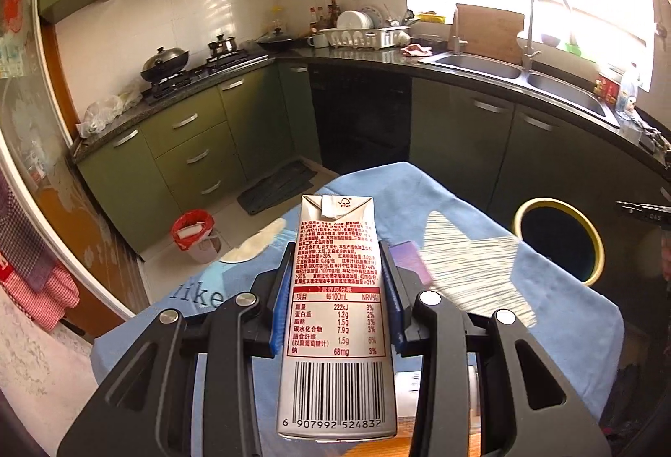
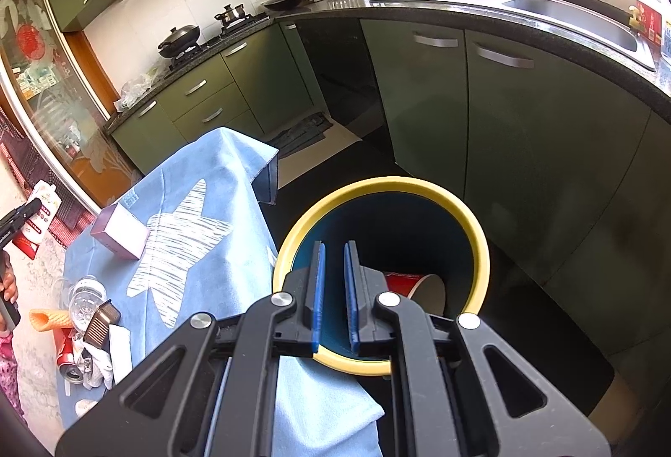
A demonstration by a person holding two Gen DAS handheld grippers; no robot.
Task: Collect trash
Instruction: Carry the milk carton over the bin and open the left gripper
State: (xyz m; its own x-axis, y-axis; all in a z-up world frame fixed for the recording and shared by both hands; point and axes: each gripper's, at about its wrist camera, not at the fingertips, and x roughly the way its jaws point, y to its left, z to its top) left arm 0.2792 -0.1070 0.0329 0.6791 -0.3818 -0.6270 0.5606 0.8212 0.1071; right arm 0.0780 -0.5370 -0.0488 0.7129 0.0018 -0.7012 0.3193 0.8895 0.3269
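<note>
My left gripper (image 1: pixel 337 251) is shut on a white milk carton (image 1: pixel 337 314) with red print and a barcode, held above the blue-cloth table (image 1: pixel 545 289). The carton also shows at the far left of the right wrist view (image 2: pixel 40 213). My right gripper (image 2: pixel 334 247) hangs over the yellow-rimmed bin (image 2: pixel 482 247), jaws a small gap apart and empty. A red paper cup (image 2: pixel 415 285) lies inside the bin. The bin shows right of the table in the left wrist view (image 1: pixel 597 247). A purple box (image 2: pixel 119 232) sits on the cloth.
A pile of trash lies at the table's near left: a clear plastic bottle (image 2: pixel 84 299), a red can (image 2: pixel 67 356), a brown ribbed piece (image 2: pixel 100 322), an orange cone (image 2: pixel 48 318). Green cabinets (image 2: pixel 524 113) stand behind the bin. A red-lined floor bin (image 1: pixel 193 234) stands by the drawers.
</note>
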